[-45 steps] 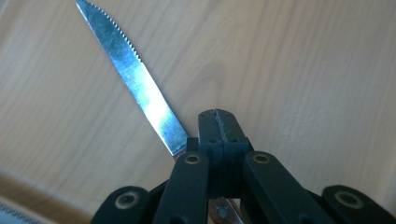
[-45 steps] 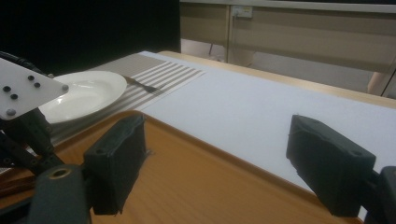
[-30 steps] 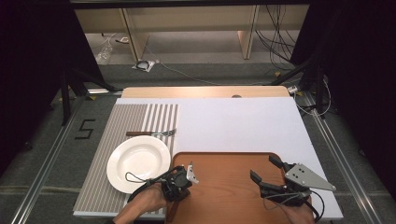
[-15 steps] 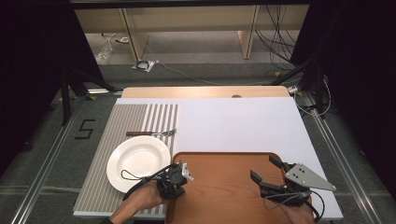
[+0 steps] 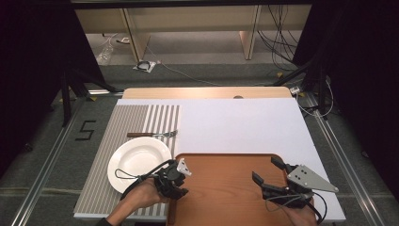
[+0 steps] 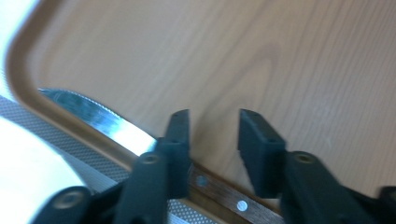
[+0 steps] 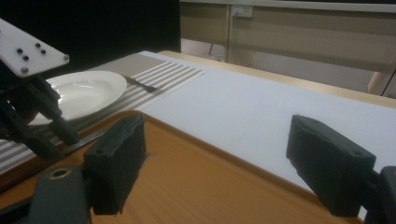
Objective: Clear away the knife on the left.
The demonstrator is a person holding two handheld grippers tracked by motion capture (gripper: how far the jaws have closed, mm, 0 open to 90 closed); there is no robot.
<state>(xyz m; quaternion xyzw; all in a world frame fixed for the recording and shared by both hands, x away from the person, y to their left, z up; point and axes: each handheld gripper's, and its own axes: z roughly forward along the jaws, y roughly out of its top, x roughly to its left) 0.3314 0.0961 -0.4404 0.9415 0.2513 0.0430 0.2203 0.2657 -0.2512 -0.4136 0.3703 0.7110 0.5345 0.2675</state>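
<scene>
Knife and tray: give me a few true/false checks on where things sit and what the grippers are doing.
1. The knife lies along the left rim of the tray. True.
2. The left gripper is clamped on the knife blade. False: its jaws have just been opening, stand apart above the handle, and the pads do not press on it.
3. The right gripper holds the fork. False: it is open over the tray; the fork lies on the striped mat.
4. The plate sits on the mat, left of the tray. True.
5. The fork lies in the plate. False: it lies beyond it, apart.
</scene>
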